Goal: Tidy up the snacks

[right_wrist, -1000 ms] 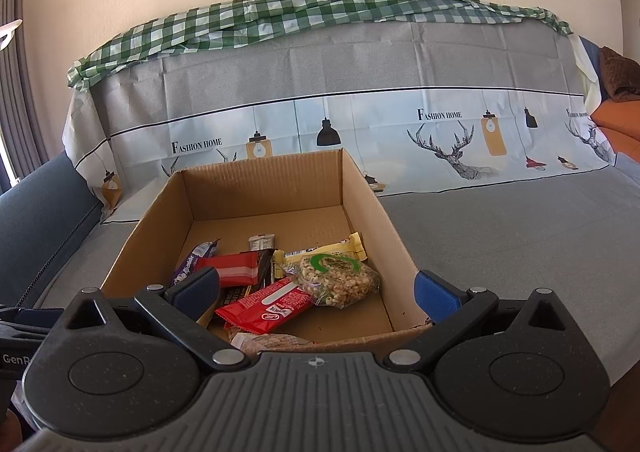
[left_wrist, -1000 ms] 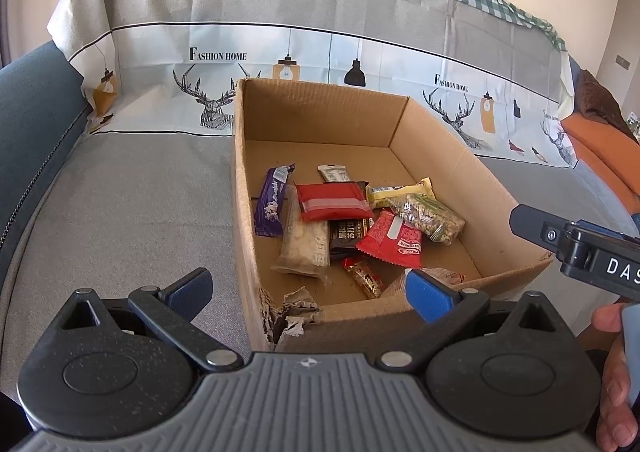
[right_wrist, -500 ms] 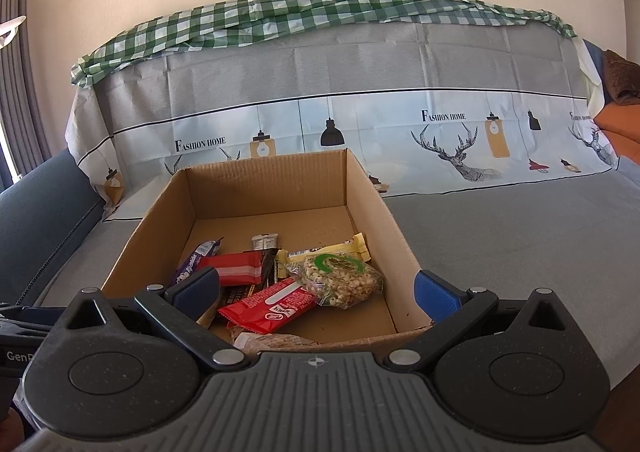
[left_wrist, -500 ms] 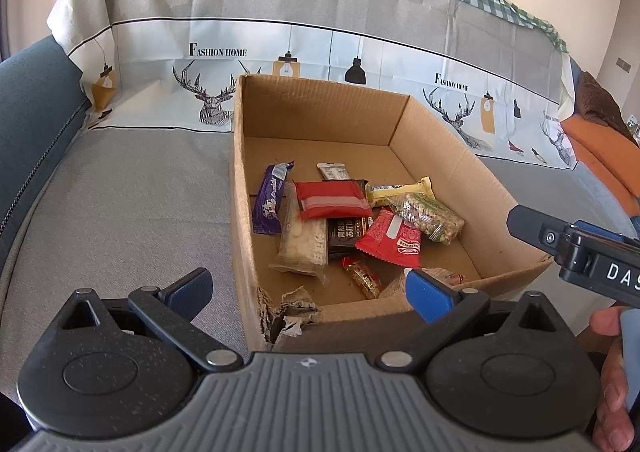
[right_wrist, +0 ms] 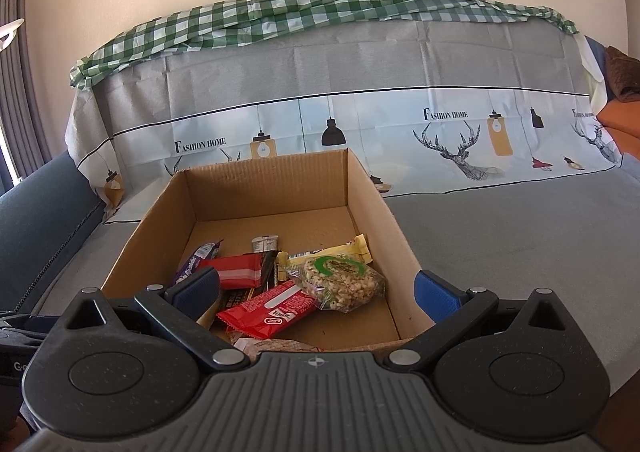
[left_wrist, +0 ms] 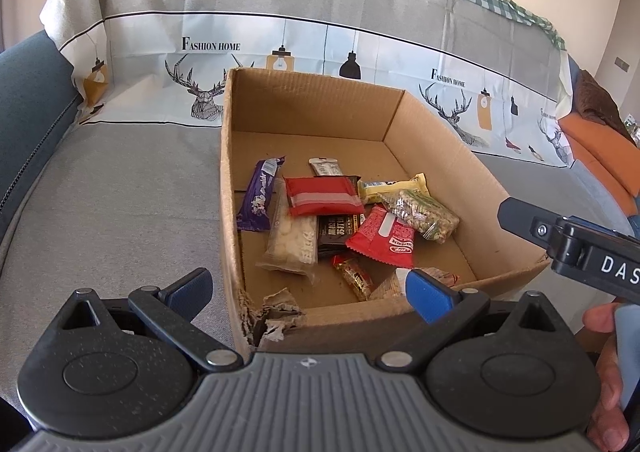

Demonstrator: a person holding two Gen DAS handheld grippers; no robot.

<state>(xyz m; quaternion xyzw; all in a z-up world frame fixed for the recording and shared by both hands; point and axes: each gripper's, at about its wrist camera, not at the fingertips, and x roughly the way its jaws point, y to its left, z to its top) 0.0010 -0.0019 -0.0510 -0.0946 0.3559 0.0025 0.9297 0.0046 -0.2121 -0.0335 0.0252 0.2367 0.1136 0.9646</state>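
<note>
An open cardboard box (left_wrist: 436,140) (right_wrist: 264,188) sits on a grey sofa seat and holds several snack packs. Among them are a purple bar (left_wrist: 259,201), a red pack (left_wrist: 322,195) (right_wrist: 236,270), a clear bag of puffed grains (left_wrist: 420,212) (right_wrist: 340,282), a red wrapper (left_wrist: 384,238) (right_wrist: 268,310) and a pale cracker pack (left_wrist: 290,238). My left gripper (left_wrist: 308,292) is open, straddling the box's torn near-left corner. My right gripper (right_wrist: 316,290) is open over the box's near edge, empty. The right gripper's body (left_wrist: 576,244) shows at the left view's right edge, held by a hand (left_wrist: 608,384).
A printed cover with deer and lamps (right_wrist: 460,144) drapes the sofa back, with a green checked cloth (right_wrist: 280,20) on top. A blue armrest (left_wrist: 28,108) stands at the left and orange cushions (left_wrist: 600,156) at the right. Grey seat fabric (left_wrist: 120,204) flanks the box.
Both grippers stay open. The views have shifted only slightly, with the box sitting a little lower in the left wrist view. The snacks have not moved.
</note>
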